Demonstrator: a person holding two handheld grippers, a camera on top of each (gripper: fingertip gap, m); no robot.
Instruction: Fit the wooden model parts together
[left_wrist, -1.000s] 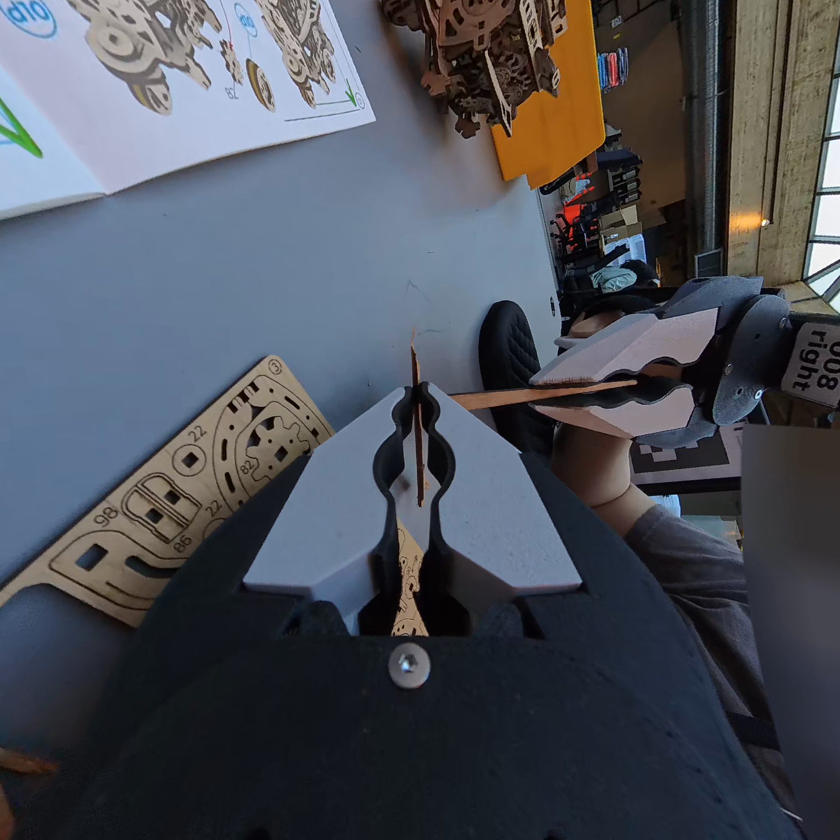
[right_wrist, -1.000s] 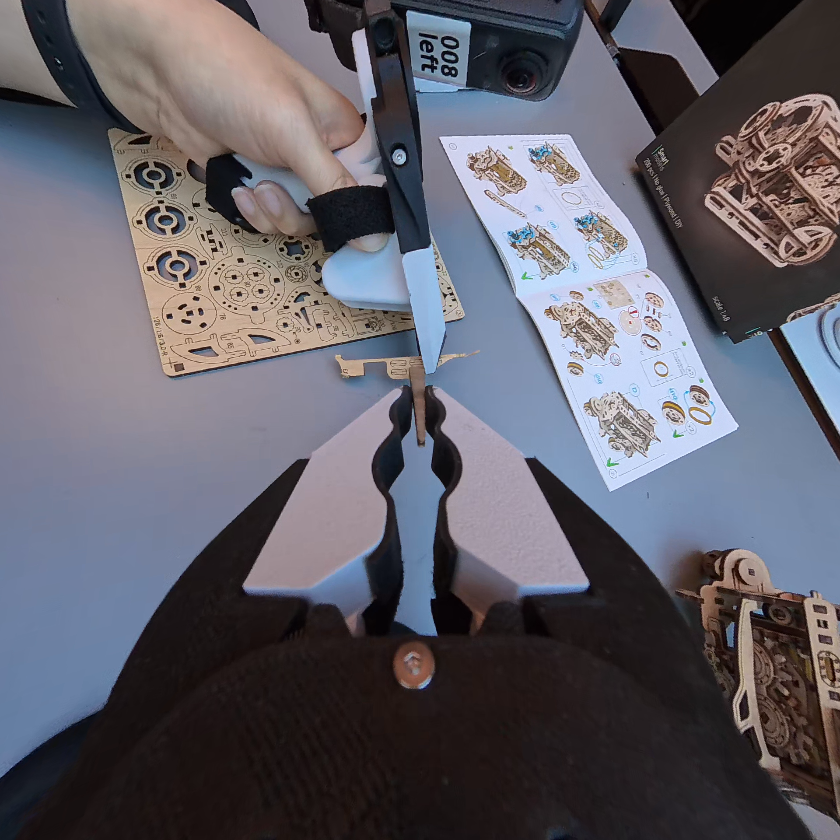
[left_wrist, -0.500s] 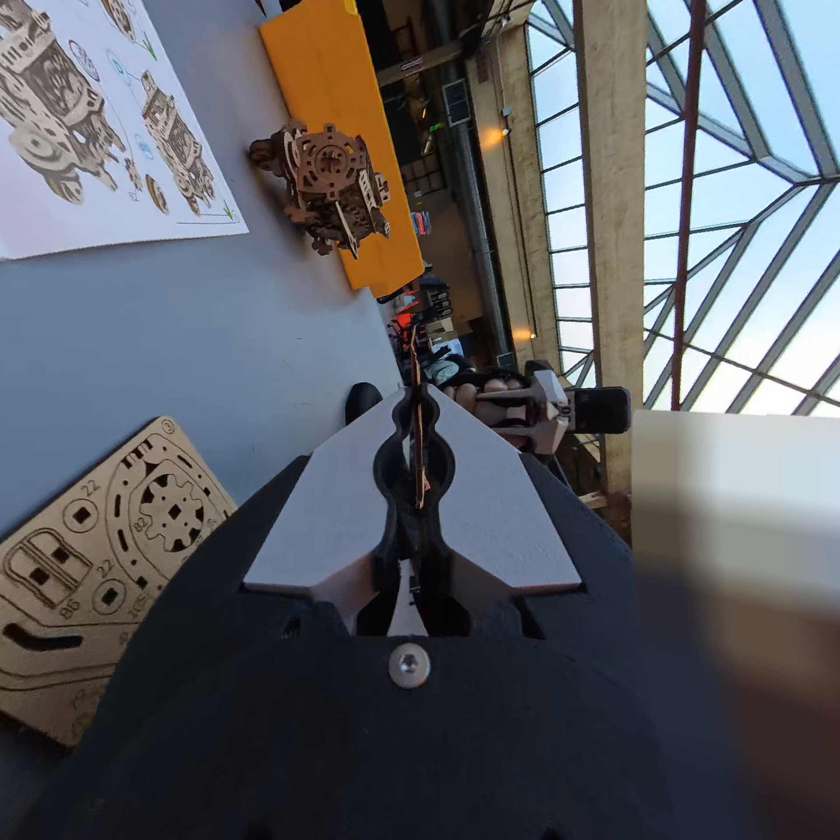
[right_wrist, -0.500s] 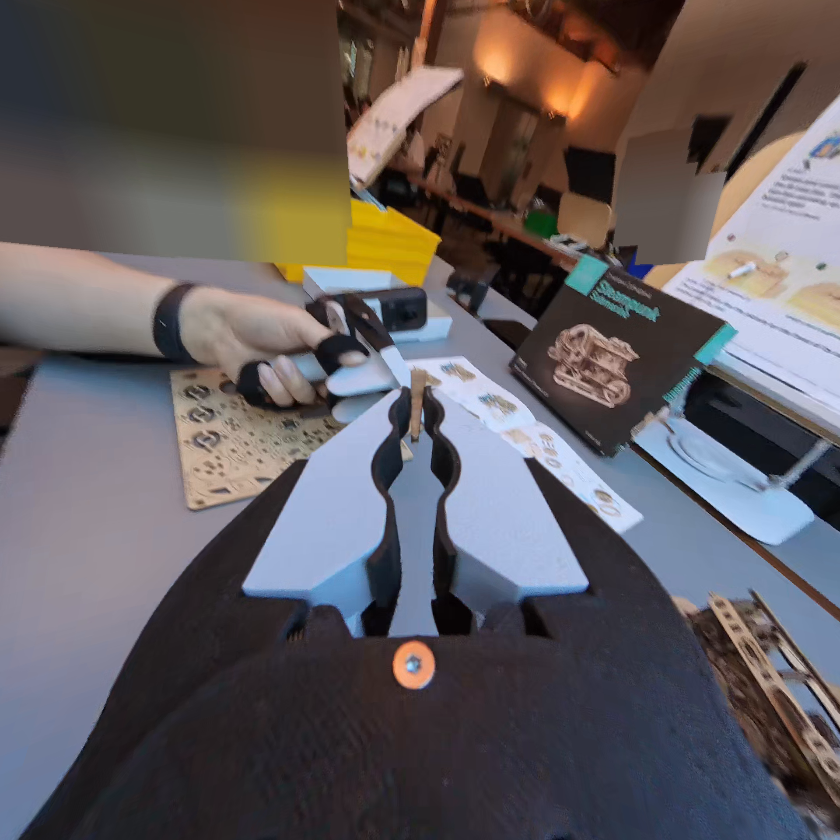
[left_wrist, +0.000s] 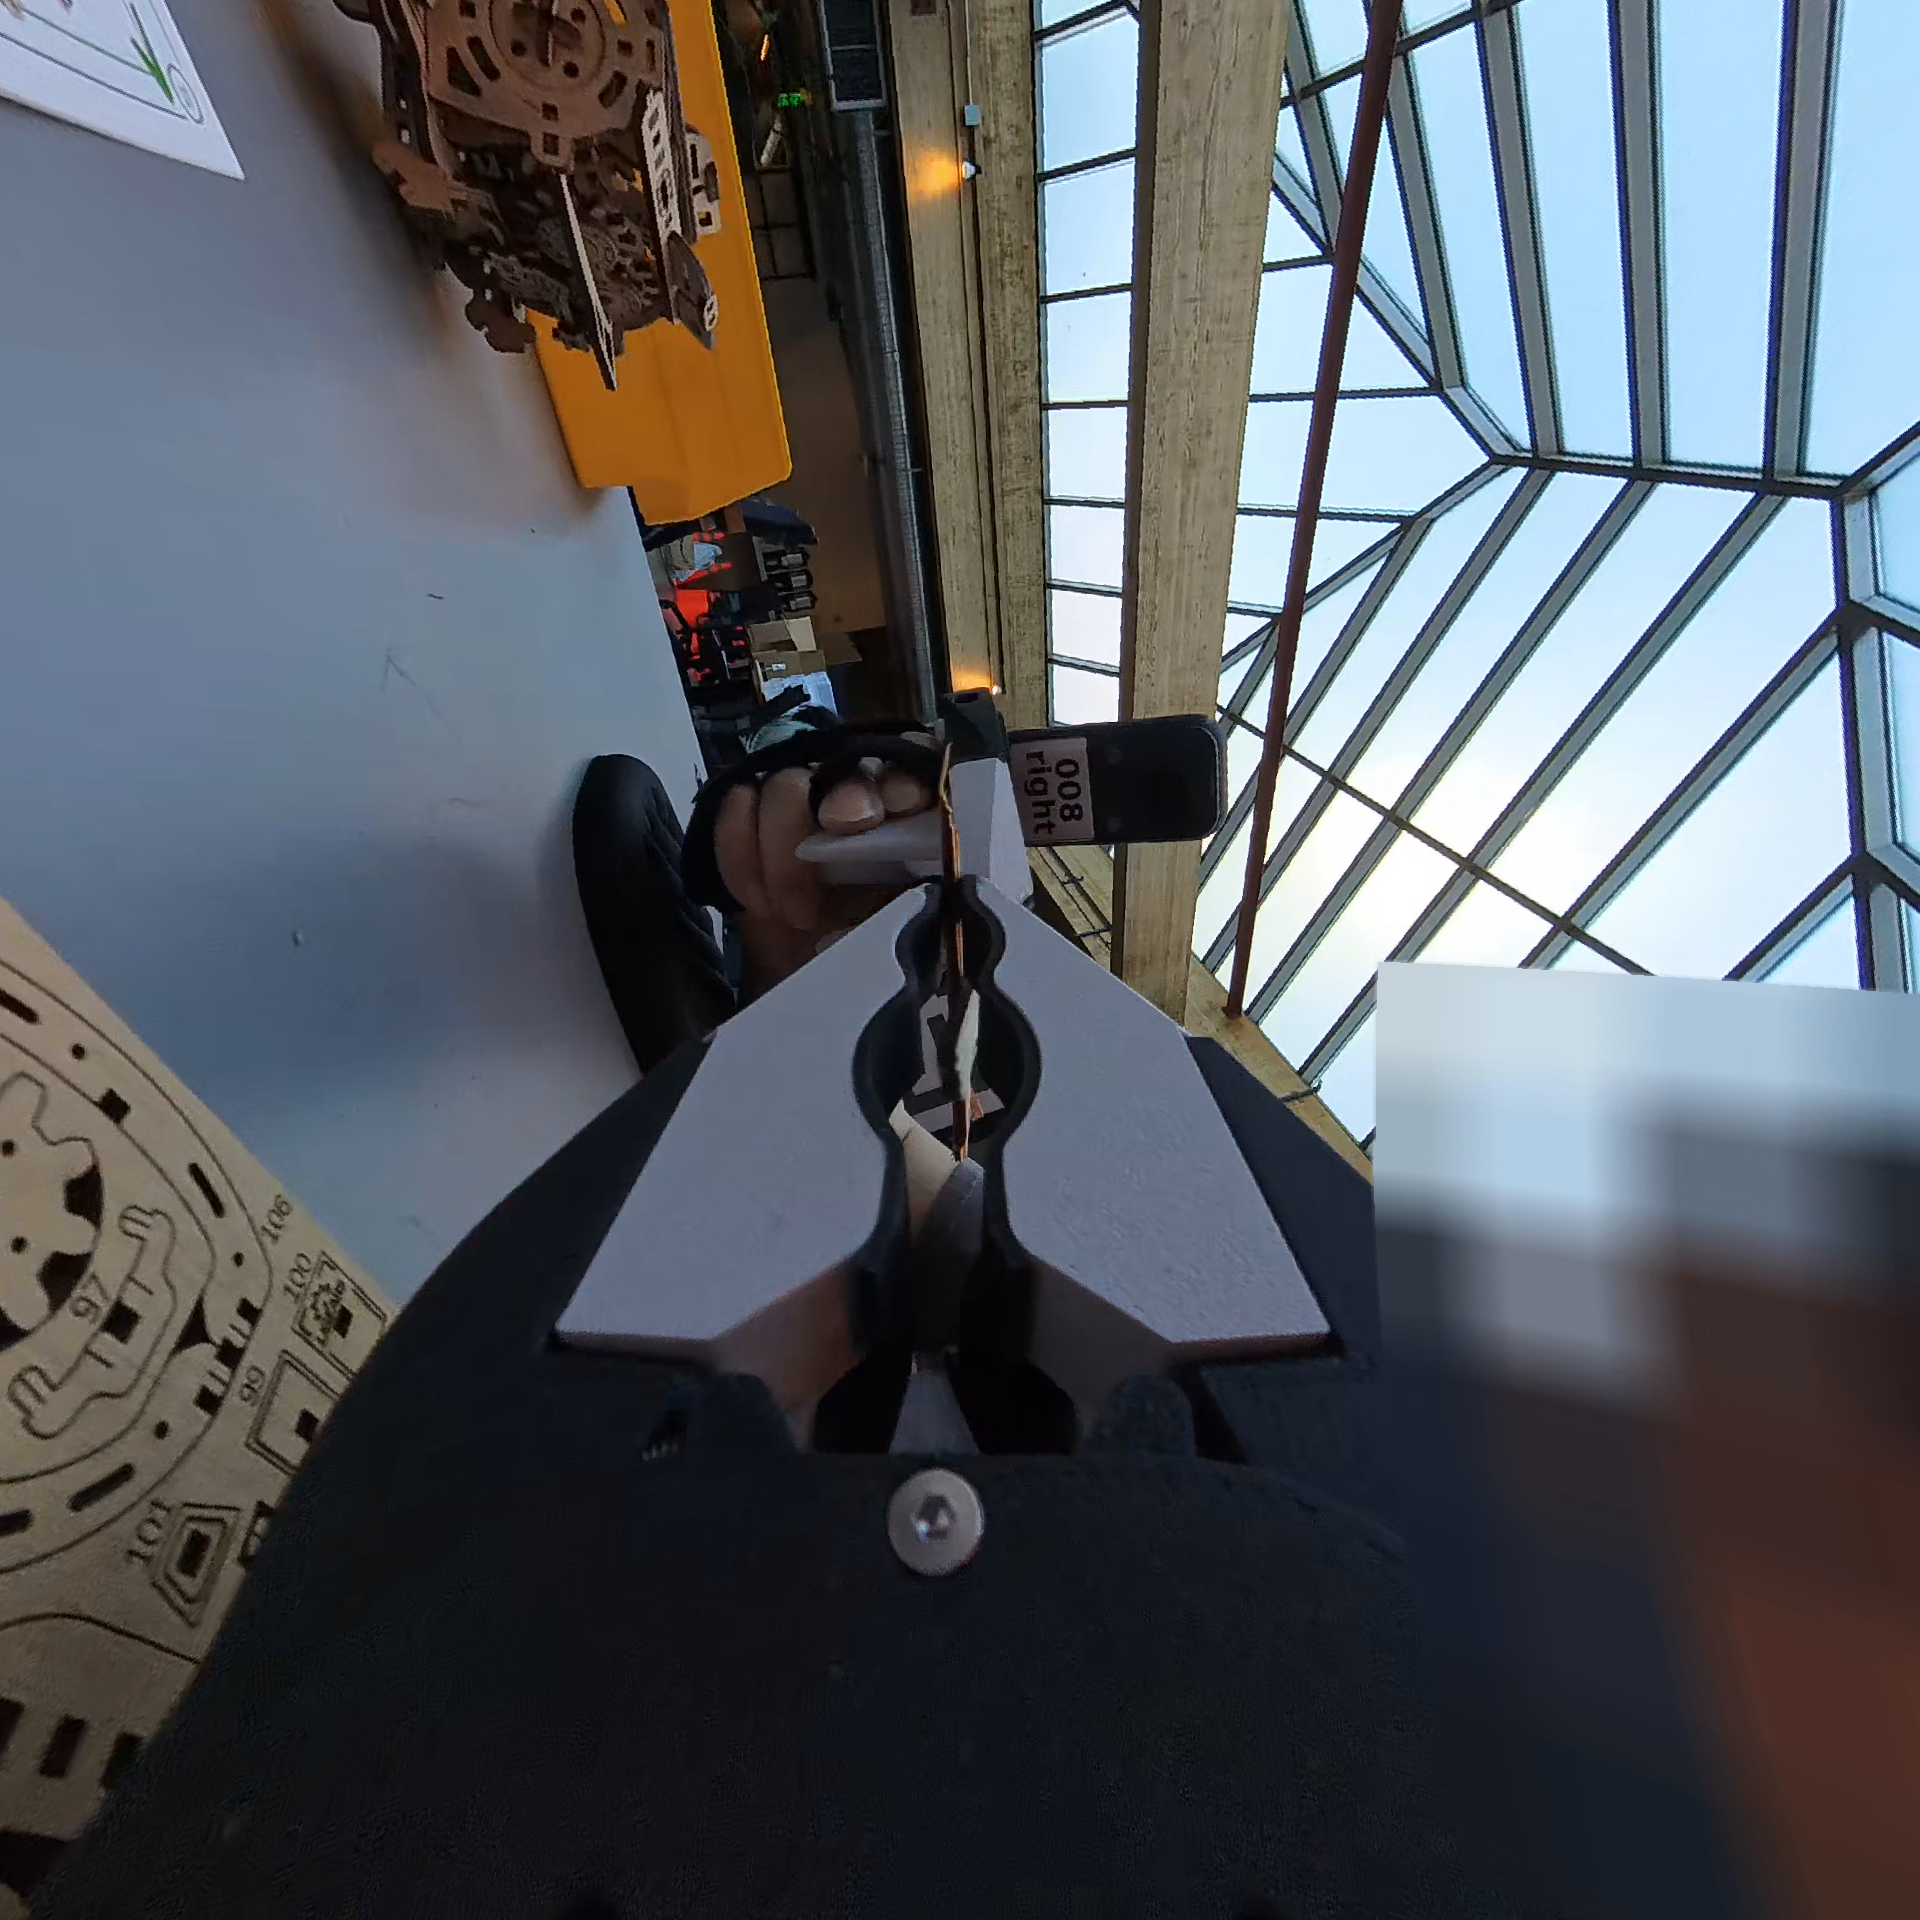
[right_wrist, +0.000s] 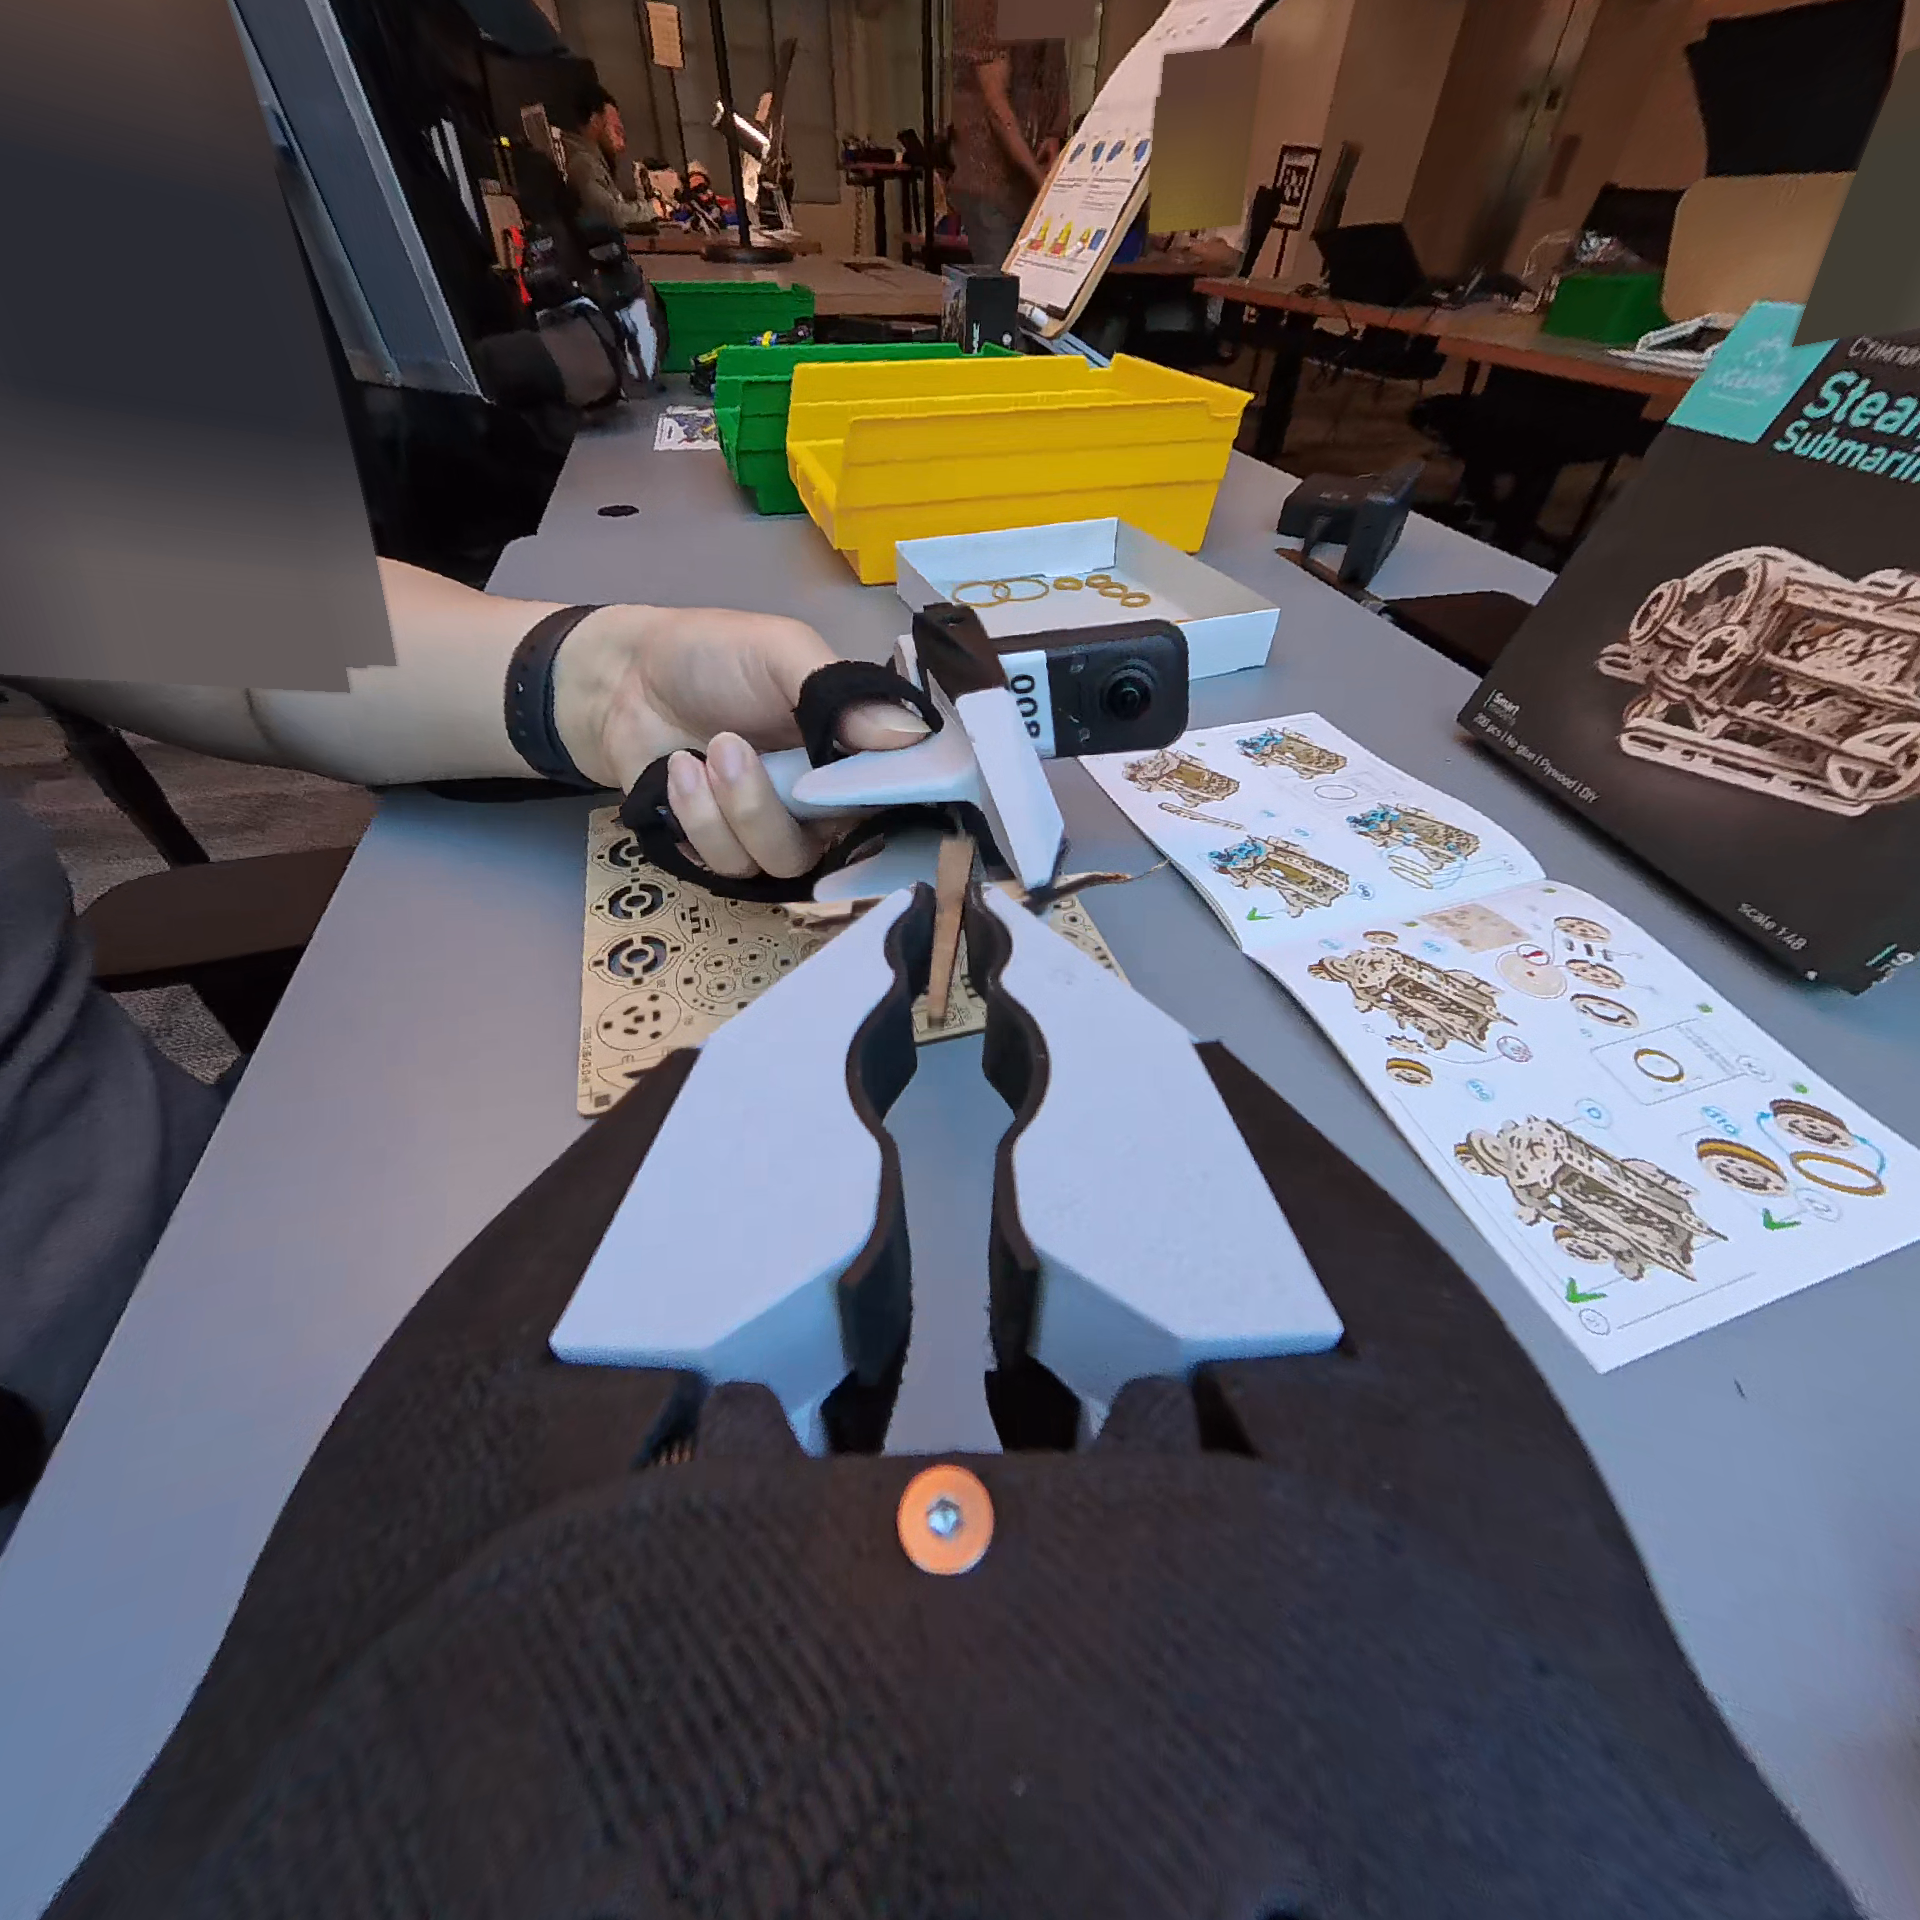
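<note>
My left gripper (left_wrist: 951, 896) is shut on a thin flat wooden part (left_wrist: 954, 997), seen edge-on between its jaws. My right gripper (right_wrist: 948, 902) is shut on a short wooden strip (right_wrist: 945, 940) that stands upright between its tips. Both are held above the grey table (right_wrist: 436, 1039). In the right wrist view the left gripper (right_wrist: 1042, 878) is just beyond my tips, with its long thin part (right_wrist: 1101, 883) sticking out to the right. In the left wrist view the right gripper (left_wrist: 971, 826) sits just past my tips. Whether the two parts touch I cannot tell.
A plywood parts sheet (right_wrist: 665, 977) lies under the grippers and also shows in the left wrist view (left_wrist: 104, 1299). An instruction booklet (right_wrist: 1507, 1039), the kit box (right_wrist: 1745, 675), a white tray of rubber bands (right_wrist: 1226, 623) and yellow bins (right_wrist: 997, 447) stand beyond. An assembled wooden model (left_wrist: 551, 156) stands on the table. Only a small space, under 4 cm, lies between the two pairs of fingers. The assembled wooden model (left_wrist: 551, 156) is about 20 centimeters from both grippers' fingertips.
Both grippers have lifted off the table and tilted up toward level, each still holding its part. The two parts, which met at right angles low over the table, are now raised.
</note>
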